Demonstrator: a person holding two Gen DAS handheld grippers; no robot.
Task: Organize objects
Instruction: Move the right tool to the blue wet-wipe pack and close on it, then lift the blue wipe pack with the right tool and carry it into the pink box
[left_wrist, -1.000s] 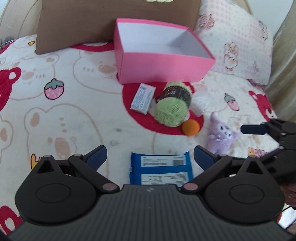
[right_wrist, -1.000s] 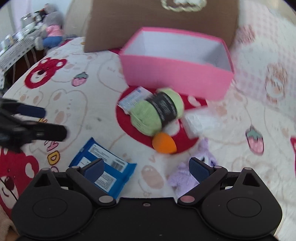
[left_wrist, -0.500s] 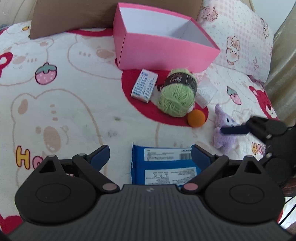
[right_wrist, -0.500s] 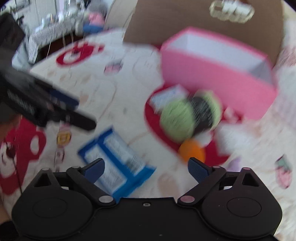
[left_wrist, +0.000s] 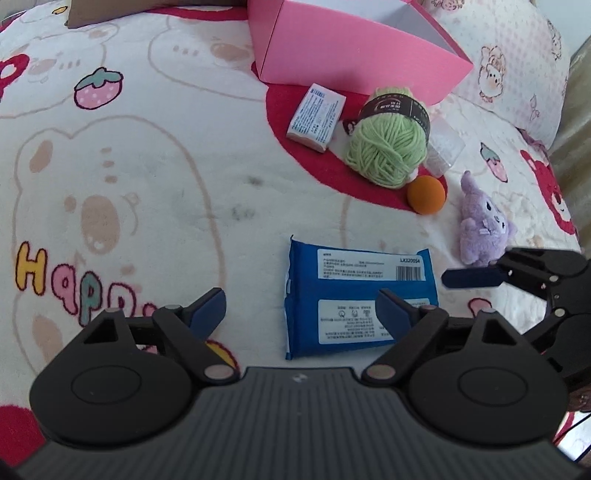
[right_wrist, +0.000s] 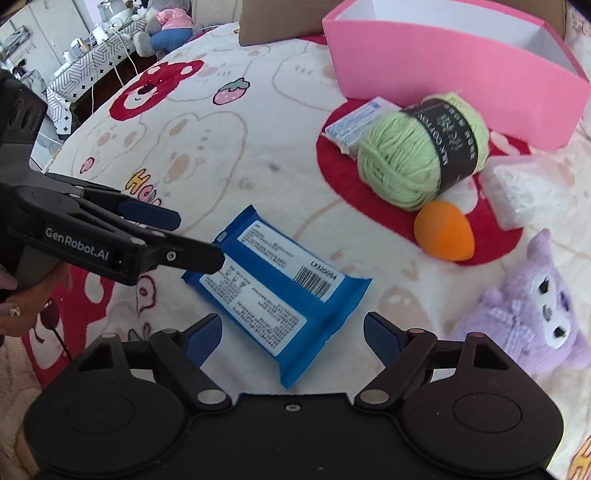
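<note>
We are lowering both tools toward the blue wipes packet (left_wrist: 360, 295), which is lying flat on the bed blanket (left_wrist: 155, 192) in front of the open pink box (left_wrist: 354, 55), presumably its destination. The left tool (left_wrist: 299, 308) and right tool (right_wrist: 293, 332) are each closing from wide, pads not yet pressing the packet. Yarn ball (right_wrist: 417, 155), orange sponge (right_wrist: 443, 232) and purple plush (right_wrist: 532, 314) are waiting beside it, nearer the box.
</note>
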